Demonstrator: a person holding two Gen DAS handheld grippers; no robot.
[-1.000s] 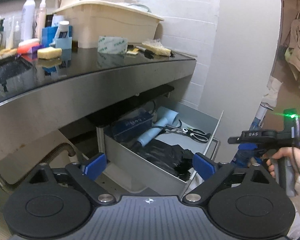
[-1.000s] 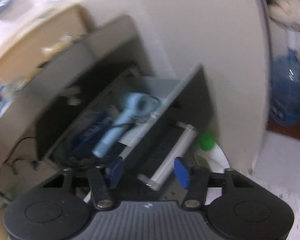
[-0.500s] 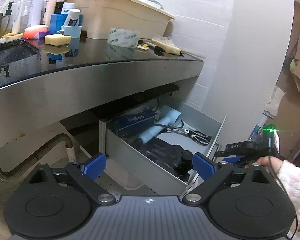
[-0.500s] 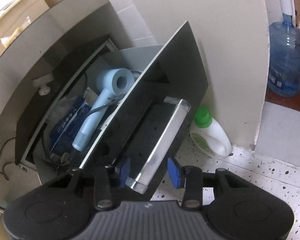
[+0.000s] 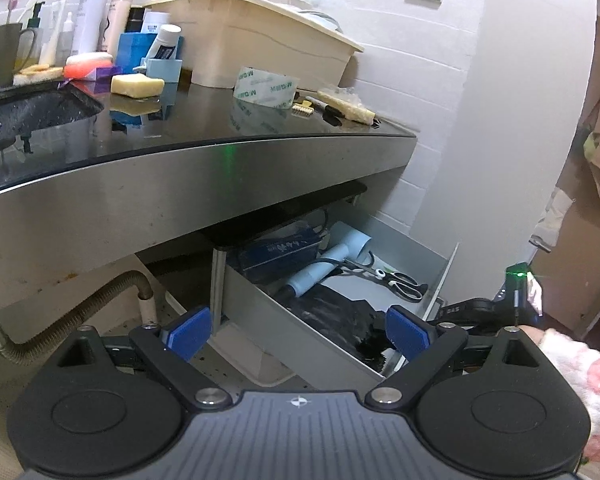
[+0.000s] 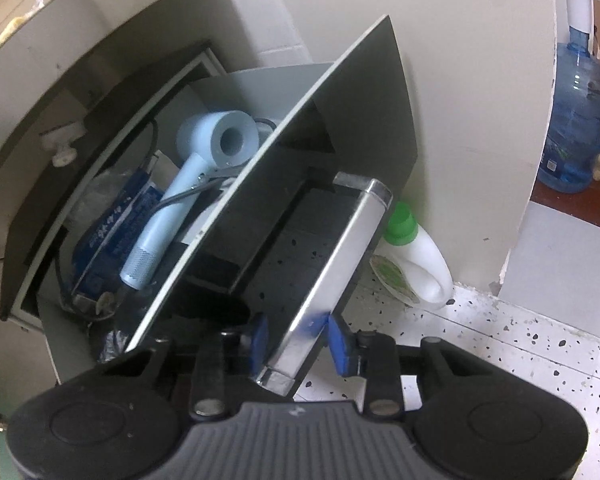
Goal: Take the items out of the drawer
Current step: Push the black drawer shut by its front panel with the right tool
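A grey drawer (image 5: 300, 336) stands pulled out under the counter. In it lie a pale blue hair dryer (image 5: 332, 258), a dark blue box (image 5: 277, 254), scissors (image 5: 404, 282) and a black bag (image 5: 340, 316). My left gripper (image 5: 297, 334) is open and empty, held back from the drawer's left side. My right gripper (image 6: 297, 340) straddles the lower end of the drawer's chrome handle (image 6: 340, 264), with its blue pads close on both sides. The dryer (image 6: 187, 184) and the box (image 6: 115, 228) show in the right wrist view too.
The dark counter (image 5: 203, 132) above holds a cream bin (image 5: 259, 52), a tape roll (image 5: 265, 88), soap and bottles. A drain hose (image 5: 75, 316) hangs at the left. A white detergent bottle (image 6: 416, 264) and a blue water jug (image 6: 576, 120) stand on the floor.
My right gripper has moved onto the drawer handle and narrowed around it. My left gripper has risen a little, so more of the counter top shows.
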